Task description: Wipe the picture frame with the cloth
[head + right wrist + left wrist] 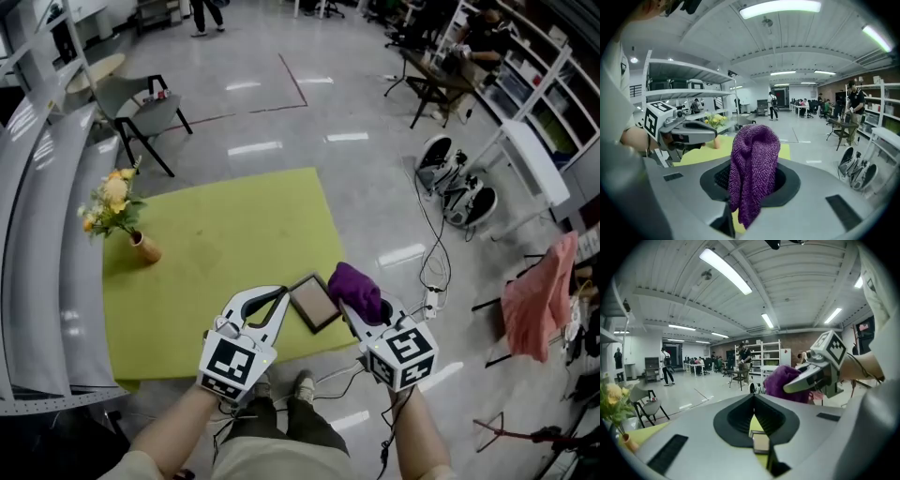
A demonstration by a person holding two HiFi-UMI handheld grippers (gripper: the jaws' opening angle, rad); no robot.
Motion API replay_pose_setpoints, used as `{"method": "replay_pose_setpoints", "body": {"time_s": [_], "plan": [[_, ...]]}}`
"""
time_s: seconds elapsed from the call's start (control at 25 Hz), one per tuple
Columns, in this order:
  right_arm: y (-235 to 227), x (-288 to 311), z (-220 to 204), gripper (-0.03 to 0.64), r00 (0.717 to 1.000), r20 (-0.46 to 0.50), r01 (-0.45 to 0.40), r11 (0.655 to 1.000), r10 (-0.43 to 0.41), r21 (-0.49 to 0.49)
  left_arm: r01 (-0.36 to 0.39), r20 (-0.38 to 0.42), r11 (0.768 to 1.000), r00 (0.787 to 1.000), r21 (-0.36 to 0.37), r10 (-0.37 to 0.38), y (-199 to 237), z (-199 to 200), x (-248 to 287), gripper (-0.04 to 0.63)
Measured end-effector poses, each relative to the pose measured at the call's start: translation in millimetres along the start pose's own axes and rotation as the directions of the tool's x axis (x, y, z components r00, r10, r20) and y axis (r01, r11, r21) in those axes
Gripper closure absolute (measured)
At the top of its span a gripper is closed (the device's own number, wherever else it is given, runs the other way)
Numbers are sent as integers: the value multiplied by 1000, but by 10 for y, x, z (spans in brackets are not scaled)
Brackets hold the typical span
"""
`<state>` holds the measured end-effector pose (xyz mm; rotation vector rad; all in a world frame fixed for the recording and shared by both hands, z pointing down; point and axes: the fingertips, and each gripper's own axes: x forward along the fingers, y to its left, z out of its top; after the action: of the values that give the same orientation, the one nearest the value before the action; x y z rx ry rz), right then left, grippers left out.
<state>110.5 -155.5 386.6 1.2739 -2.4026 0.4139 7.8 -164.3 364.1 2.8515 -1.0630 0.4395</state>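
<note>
Over green mat, left gripper clamps flat frame; right gripper pinches knitted purple cloth.

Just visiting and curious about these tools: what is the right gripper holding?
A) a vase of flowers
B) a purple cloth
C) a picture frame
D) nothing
B: the purple cloth hangs clamped between the jaws of the right gripper, while the picture frame is held by the left gripper.

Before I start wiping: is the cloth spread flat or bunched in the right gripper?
Bunched: the purple cloth is a wad clamped in the right gripper, drooping over its jaws.
</note>
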Motion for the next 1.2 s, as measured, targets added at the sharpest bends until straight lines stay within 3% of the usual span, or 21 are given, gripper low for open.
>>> {"method": "replay_pose_setpoints", "body": {"time_s": [0.12, 0.44, 0.64, 0.88, 1.2], "plan": [[-134, 274, -193, 511, 999, -50, -15, 1000, 14, -25, -11, 1, 999, 1000, -47, 11, 55, -162, 207, 588], [-316, 996, -683, 511, 985, -149, -90, 996, 89, 3, -2, -162, 995, 987, -98, -14, 180, -952, 683, 588], [-422, 1321, -983, 511, 975, -199, -98, 995, 98, 8, 5, -226, 979, 973, -202, -52, 198, -1422, 922, 588], [-476, 1594, -1361, 511, 955, -278, -105, 995, 101, 0, 15, -327, 971, 940, -237, -94, 179, -2018, 1136, 588], [-458, 1812, -1730, 511, 929, -357, -100, 995, 94, 0, 29, -403, 962, 905, -270, -140, 129, -2420, 1273, 588]]}}
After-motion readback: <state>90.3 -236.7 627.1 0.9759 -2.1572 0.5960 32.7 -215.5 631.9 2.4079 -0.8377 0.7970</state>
